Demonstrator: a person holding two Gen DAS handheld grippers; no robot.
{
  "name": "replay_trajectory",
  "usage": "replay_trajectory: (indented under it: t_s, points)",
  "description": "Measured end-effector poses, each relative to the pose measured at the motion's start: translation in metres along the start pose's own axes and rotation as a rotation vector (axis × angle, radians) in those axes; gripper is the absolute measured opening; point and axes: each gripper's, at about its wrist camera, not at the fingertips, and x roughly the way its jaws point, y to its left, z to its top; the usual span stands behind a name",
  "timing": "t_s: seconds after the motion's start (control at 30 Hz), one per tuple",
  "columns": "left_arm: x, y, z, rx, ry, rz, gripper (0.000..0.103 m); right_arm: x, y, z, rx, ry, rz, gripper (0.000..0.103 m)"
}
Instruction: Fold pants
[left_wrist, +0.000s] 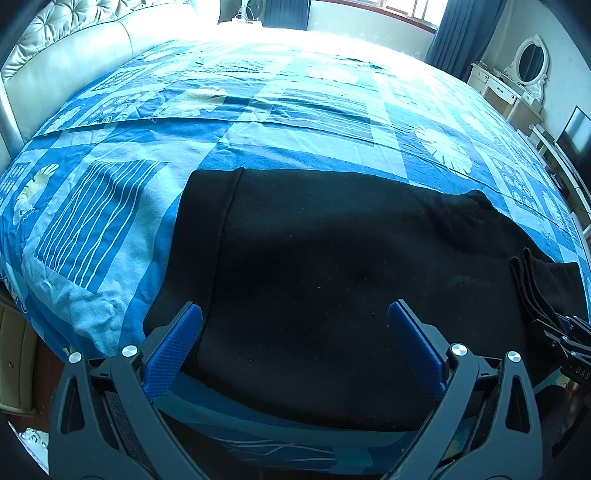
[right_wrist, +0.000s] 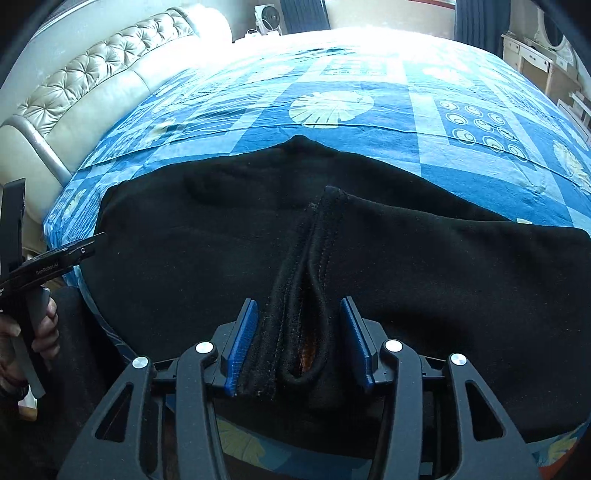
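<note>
Nearest to me the right tool (right_wrist: 299, 343) points steeply down at the near edge of the bed (right_wrist: 461, 162), its blue pads part-way apart; a bunched, stitched hem of the black pants (right_wrist: 184, 258) stands up between them, brushing the left pad at most and clear of the right one, so by my reading it is loose in the gap and not gripped; no squeeze shows on the cloth. That ridge of hem runs straight away from the tool, along the line it points, while the body of the pants stretches crosswise, left to right over the bedspread; so the garment's long axis lies across the tool's line, and any next fold would likely carry one end sideways toward the other.

The left tool (left_wrist: 295, 321) hangs over the left part of the pants, near the seamed band, jaws spread wide with nothing between them, the pads above or just on the cloth; I cannot tell which. In the right view a hand (right_wrist: 33, 332) holds its grip at the left edge.

The near edge of the pants is hidden behind both tools' frames; black on black, layers and fold lines are hard to separate; the right end is cut off in both views. Beyond, the tufted headboard (right_wrist: 92, 81) and far bedspread wash out in window glare.
</note>
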Motion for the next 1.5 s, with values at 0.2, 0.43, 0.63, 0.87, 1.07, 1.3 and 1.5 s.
replay_trajectory:
  t_s: [0.2, 0.43, 0.63, 0.87, 1.07, 1.3, 1.5]
  points:
    - [0.0, 0.0, 0.0, -0.003, 0.002, -0.002, 0.101, 0.001, 0.013, -0.003, 0.001, 0.024, 0.061, 0.058]
    - [0.003, -0.001, -0.002, -0.003, 0.01, -0.007, 0.101, -0.01, 0.022, -0.001, -0.022, 0.005, 0.102, 0.06]
    - [0.006, -0.001, -0.003, -0.008, 0.023, -0.022, 0.101, -0.065, -0.029, 0.021, 0.115, -0.136, 0.246, 0.06]
    - [0.007, 0.003, -0.002, -0.032, 0.033, -0.034, 0.101, -0.116, -0.221, 0.001, 0.566, -0.354, 0.178, 0.063]
    - [0.007, 0.001, -0.004, -0.024, 0.031, -0.025, 0.101, -0.068, -0.307, -0.023, 0.818, -0.27, 0.272, 0.063]
    - [0.01, 0.001, -0.006, -0.015, 0.039, -0.021, 0.101, -0.025, -0.306, -0.025, 0.803, -0.167, 0.264, 0.027]
    - [0.013, 0.0, -0.006, -0.01, 0.042, -0.021, 0.101, -0.031, -0.302, -0.031, 0.828, -0.199, 0.294, 0.031]
